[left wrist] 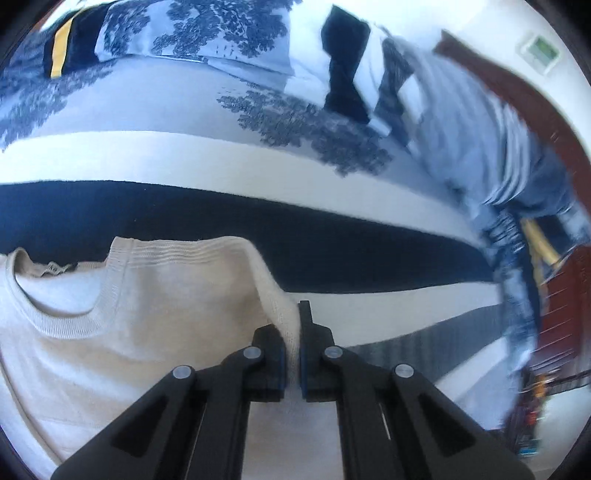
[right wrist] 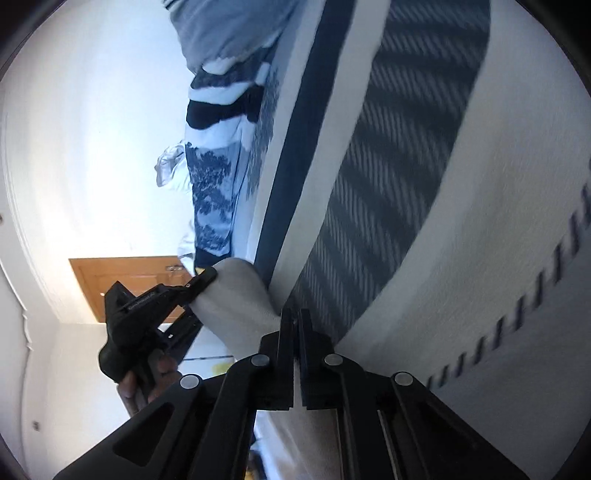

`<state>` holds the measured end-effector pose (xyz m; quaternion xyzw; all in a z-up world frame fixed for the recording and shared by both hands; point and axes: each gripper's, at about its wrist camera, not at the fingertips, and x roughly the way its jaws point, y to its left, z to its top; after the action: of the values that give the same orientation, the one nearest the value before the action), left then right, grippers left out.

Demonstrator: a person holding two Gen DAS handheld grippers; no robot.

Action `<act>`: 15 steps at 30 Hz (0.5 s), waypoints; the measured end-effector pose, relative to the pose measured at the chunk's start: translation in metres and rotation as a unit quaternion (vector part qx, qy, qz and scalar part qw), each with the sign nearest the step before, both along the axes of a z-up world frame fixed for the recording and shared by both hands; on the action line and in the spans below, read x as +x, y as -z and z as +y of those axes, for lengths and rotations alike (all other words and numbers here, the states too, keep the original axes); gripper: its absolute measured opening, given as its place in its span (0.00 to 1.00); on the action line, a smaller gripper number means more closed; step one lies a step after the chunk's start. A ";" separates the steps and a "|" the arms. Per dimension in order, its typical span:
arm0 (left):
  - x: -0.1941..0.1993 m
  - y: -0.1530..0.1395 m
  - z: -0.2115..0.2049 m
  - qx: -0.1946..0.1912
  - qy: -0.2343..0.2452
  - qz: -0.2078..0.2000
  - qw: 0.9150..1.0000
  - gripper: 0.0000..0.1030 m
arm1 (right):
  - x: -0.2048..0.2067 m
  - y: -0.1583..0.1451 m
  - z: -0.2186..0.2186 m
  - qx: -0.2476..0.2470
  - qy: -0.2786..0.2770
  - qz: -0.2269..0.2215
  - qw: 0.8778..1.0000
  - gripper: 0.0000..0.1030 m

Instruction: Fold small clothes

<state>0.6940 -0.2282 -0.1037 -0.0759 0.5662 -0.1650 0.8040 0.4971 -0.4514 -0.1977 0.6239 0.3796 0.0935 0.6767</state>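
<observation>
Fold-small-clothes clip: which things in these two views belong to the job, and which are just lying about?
Part of the job:
- cream knitted crew-neck top, lying on the bed
- left tongs, shut on a ridge of the top
- right tongs, shut at the top's edge

Just lying about:
- navy-and-white striped bedspread
- blue tree-print pillow
- crumpled striped clothes
- wooden door

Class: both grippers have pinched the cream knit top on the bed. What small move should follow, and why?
Probably lift both pinched edges together. The left gripper is shut on the cream knit top beside its shoulder; the right gripper clamps another edge, so raising frees that side for folding.
</observation>
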 end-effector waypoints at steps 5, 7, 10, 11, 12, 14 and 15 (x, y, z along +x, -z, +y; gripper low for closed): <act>0.000 0.022 0.003 0.021 -0.022 0.037 0.999 0.12 | 0.005 0.030 0.001 0.015 -0.024 0.056 0.998 0.07; -0.014 -0.003 0.021 0.004 -0.026 0.007 1.000 0.43 | 0.005 0.023 -0.003 0.008 -0.019 0.055 0.998 0.14; -0.053 -0.043 0.051 0.027 -0.020 -0.037 0.999 0.50 | 0.001 -0.001 -0.012 -0.037 -0.016 0.038 0.999 0.43; -0.073 -0.056 0.064 0.034 -0.017 -0.048 0.998 0.50 | 0.001 -0.010 -0.012 -0.050 -0.021 0.029 0.998 0.43; -0.097 -0.065 0.081 0.039 -0.017 -0.055 0.998 0.50 | -0.001 -0.015 -0.012 -0.057 -0.025 0.023 0.998 0.43; -0.151 -0.075 0.119 0.039 -0.024 -0.064 0.997 0.53 | -0.004 -0.027 -0.010 -0.072 -0.034 0.010 0.997 0.43; -0.182 -0.077 0.139 0.041 -0.028 -0.065 0.997 0.57 | -0.004 -0.033 -0.008 -0.078 -0.041 0.002 0.996 0.43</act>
<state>0.5117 -0.0890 -0.0264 -0.0481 0.5167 -0.1236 0.8458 0.4928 -0.4595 -0.1650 0.5538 0.4121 0.0898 0.7179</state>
